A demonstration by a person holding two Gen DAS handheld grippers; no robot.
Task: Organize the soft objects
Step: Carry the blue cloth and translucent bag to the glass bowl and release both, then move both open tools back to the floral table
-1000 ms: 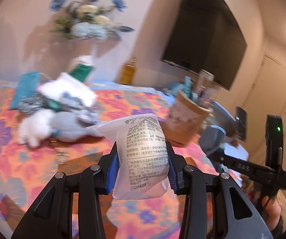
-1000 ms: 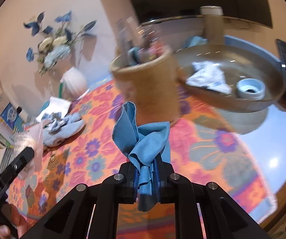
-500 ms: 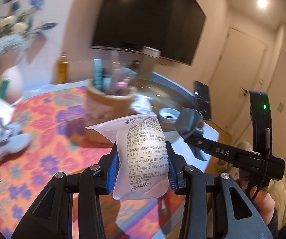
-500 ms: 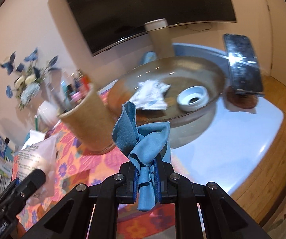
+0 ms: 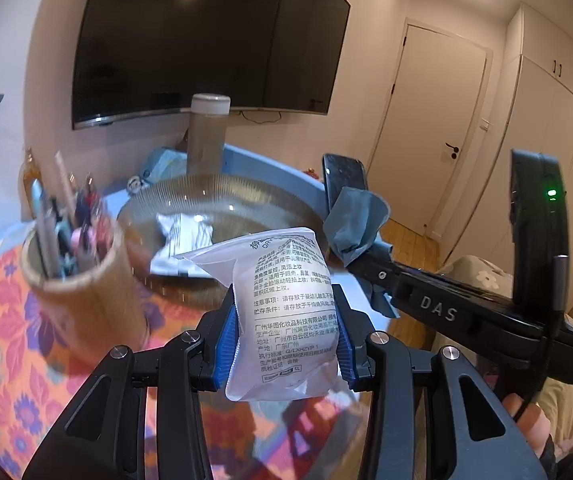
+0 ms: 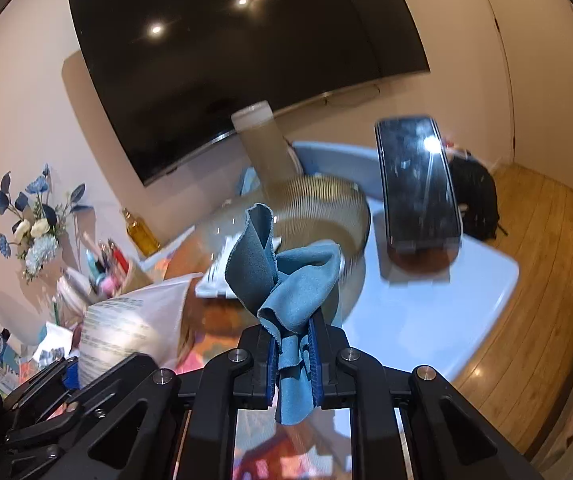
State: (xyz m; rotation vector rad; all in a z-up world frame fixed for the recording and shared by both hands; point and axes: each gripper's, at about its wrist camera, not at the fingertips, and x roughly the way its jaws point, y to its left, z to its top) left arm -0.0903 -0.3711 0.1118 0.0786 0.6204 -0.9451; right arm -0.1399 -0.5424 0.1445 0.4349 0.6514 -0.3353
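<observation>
Warm ceiling spots light your room, glaring off the black wall-mounted television screen (image 6: 242, 68) at upper centre. Both fisheye views bend and darken at the edges, and motion blur smears the round woven pen holder (image 5: 82, 280) at left.

Ahead of the jaws a ribbed glass bowl (image 6: 326, 204) stands on the pale blue counter (image 6: 446, 304). Beyond it rises a tall cloudy bottle (image 5: 207, 132), under a dark wall television (image 5: 206, 40). Left of the jaws, a wooden cup of pens (image 5: 82, 280) sits on a floral cloth (image 5: 2, 320). Right, a black phone (image 6: 416, 184) stands propped.
</observation>
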